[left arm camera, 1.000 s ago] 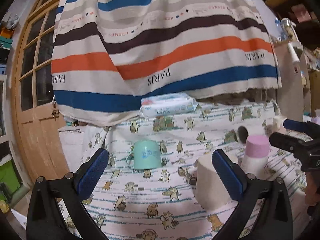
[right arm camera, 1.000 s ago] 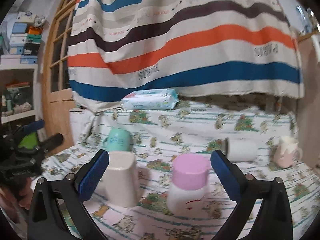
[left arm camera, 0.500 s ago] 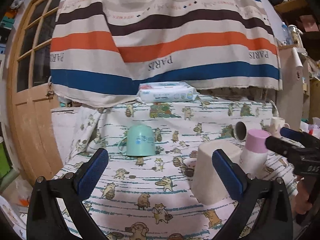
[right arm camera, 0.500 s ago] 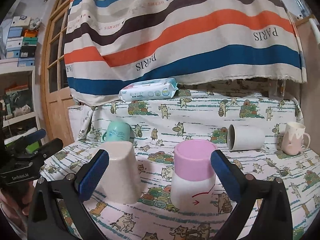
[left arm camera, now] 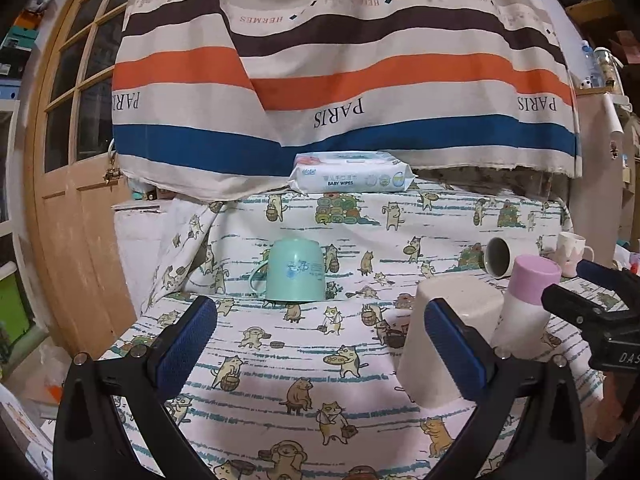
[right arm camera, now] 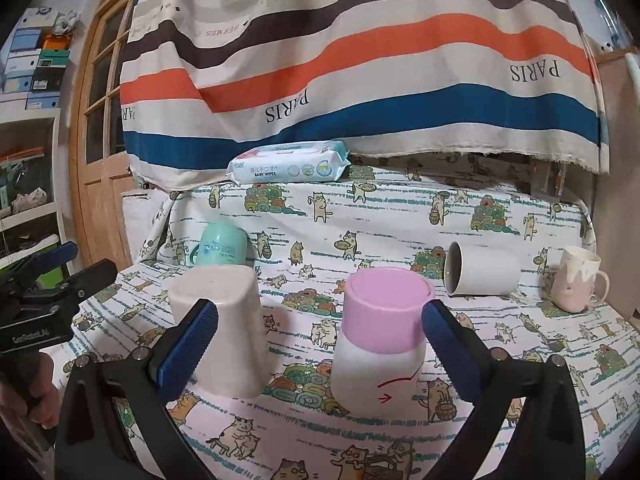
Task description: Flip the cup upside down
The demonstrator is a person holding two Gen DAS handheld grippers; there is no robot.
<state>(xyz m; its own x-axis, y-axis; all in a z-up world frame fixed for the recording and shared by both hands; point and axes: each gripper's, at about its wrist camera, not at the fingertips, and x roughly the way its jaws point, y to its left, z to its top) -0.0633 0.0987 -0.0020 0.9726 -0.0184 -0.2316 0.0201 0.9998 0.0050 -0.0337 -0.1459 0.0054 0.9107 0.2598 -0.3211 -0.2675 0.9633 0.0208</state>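
Note:
A mint green mug [left arm camera: 295, 270] stands upside down at the back left; it also shows in the right wrist view [right arm camera: 222, 246]. A beige cup [right arm camera: 224, 322] stands upside down near the front, also in the left wrist view [left arm camera: 444, 340]. A pink-and-white cup [right arm camera: 382, 338] stands upside down beside it, also in the left wrist view [left arm camera: 526, 300]. A white mug [right arm camera: 482, 269] lies on its side. A cream mug [right arm camera: 576, 280] stands upright at the far right. My left gripper [left arm camera: 320, 344] is open and empty. My right gripper [right arm camera: 320, 340] is open and empty, close in front of the two near cups.
A cat-print cloth [left arm camera: 300, 360] covers the table. A pack of baby wipes [left arm camera: 352, 177] lies on the raised back ledge under a striped hanging cloth [left arm camera: 340, 80]. A wooden door [left arm camera: 68, 200] is at the left. The table's left edge drops off near the door.
Both grippers have pulled back and lowered a little, so the cups sit higher and larger in view. The cups have not moved. Both grippers stay open.

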